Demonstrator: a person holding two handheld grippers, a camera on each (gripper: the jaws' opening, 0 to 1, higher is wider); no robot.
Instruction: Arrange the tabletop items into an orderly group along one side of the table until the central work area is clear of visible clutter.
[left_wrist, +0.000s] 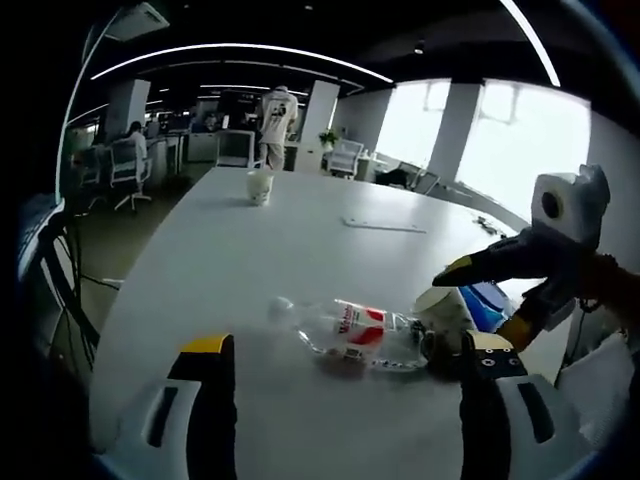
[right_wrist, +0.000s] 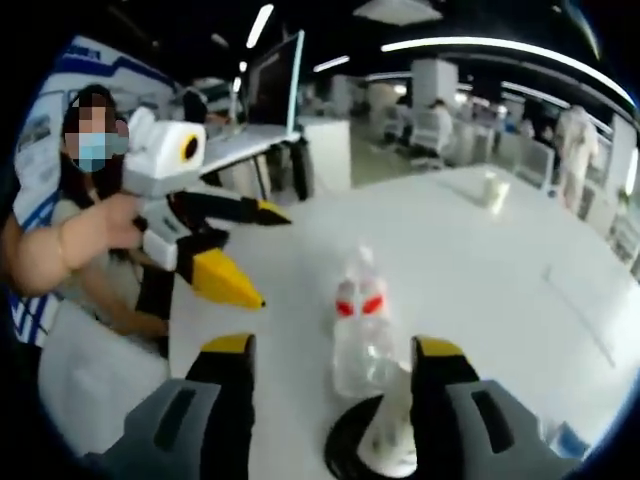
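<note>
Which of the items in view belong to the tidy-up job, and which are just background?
Job items:
- plastic bottle, lying on its side on the white table
- white cup beside the bottle
- small cup at the far end
- flat sheet
- left gripper, jaws apart
- right gripper, jaws apart

Background:
- office chairs
- standing person

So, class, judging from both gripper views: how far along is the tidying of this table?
Barely started. The plastic bottle lies on its side mid-table beside a white cup and a dark round thing, nothing grouped along an edge. In hand: nothing; the left gripper and right gripper both stand open near the bottle. Left: moving these, and the far cup, to one side.
</note>
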